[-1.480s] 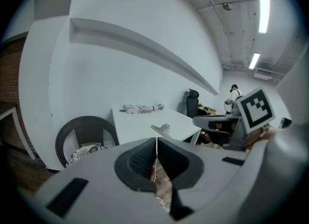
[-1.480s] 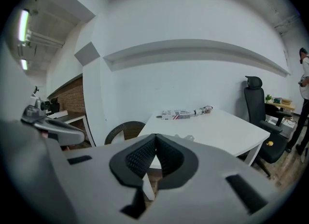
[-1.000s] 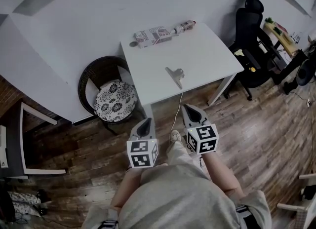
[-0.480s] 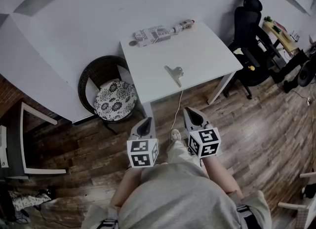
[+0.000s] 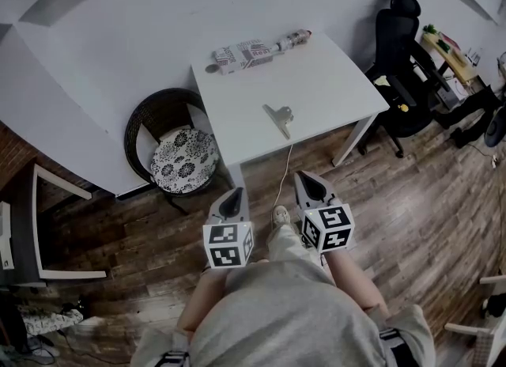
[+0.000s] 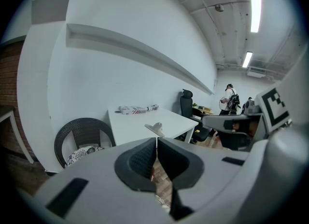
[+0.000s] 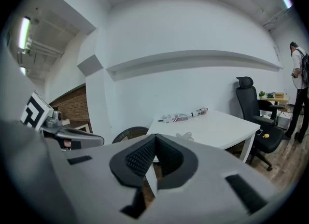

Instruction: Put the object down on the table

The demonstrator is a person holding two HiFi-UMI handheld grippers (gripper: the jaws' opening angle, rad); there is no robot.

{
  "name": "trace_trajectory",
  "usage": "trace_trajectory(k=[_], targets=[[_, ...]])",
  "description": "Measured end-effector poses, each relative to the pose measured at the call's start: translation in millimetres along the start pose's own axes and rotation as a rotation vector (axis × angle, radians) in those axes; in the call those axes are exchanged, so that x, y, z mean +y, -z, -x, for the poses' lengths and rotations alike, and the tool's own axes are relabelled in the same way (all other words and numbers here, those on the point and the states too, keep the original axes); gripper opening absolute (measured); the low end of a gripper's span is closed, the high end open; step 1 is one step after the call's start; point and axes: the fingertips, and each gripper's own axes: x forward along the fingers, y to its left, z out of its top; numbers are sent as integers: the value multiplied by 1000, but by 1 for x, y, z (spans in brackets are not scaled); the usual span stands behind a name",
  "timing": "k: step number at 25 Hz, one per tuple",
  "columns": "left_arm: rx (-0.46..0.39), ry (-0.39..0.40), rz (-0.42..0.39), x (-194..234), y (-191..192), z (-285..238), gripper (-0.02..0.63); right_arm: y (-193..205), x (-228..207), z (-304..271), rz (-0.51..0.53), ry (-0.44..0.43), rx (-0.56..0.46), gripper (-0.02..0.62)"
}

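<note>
Presently listed: one small clip (image 5: 279,116) of pale grey metal, laid flat on the white bench (image 5: 332,88), near the middle of its front edge and apart from the other things there. A wider body and a narrower flared tail are made out; finer detail is too small to be told. In the left gripper view the clip (image 6: 155,129) is seen alone on the bare front part of the bench top, and likewise in the right gripper view (image 7: 184,135).

Left hand-held gripper (image 5: 235,194): held low before the person's body, over the wooden floor (image 5: 411,199), well apart from the bench; jaws pressed together, nothing between them.

Right hand-held gripper (image 5: 301,175): held likewise, near the left one; jaws pressed together, nothing between them.

Far edge of the bench: a printed carton (image 5: 243,54) laid on its side, with a bottle (image 5: 292,41) lying just beside its right end.

Surroundings: a thin cord (image 5: 285,169) is seen running down from the bench's front edge. A wicker chair (image 5: 150,120) with a patterned cushion is placed at the left and a black office chair (image 5: 403,57) at the right.
</note>
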Motion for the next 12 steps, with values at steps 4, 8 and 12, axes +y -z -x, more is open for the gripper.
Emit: trace_trajectory(k=[4, 8, 12], targets=[[3, 3, -2, -1, 0, -2, 11, 0, -2, -1, 0, 2, 3, -5], [5, 0, -2, 1, -1, -4, 11, 2, -3, -4, 0, 2, 7, -5], [6, 0, 1, 3, -1, -5, 11, 3, -3, -6, 2, 0, 15, -5]])
